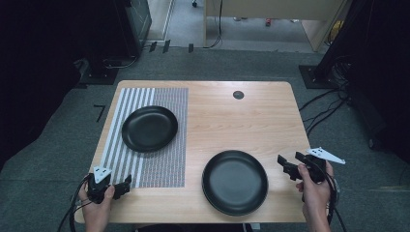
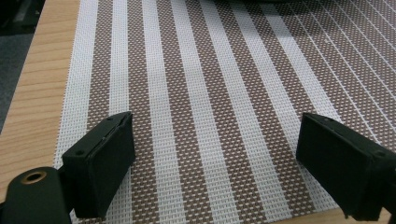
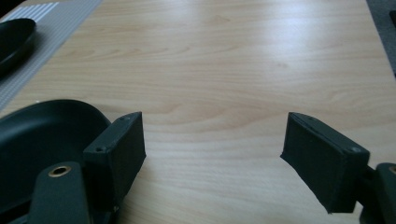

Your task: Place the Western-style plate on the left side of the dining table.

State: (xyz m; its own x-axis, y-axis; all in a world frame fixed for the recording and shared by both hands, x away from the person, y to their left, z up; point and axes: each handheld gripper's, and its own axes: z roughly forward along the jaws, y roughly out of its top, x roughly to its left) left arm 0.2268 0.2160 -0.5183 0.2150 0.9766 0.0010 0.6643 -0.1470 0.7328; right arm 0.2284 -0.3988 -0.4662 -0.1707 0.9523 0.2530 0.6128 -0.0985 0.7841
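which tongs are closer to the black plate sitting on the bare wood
Right. The right tongs hover open just off that plate's right rim; the left tongs sit open over the striped mat's near corner, much farther away.

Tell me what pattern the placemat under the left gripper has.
Brown and white woven stripes on the placemat, clearest in the left gripper view.
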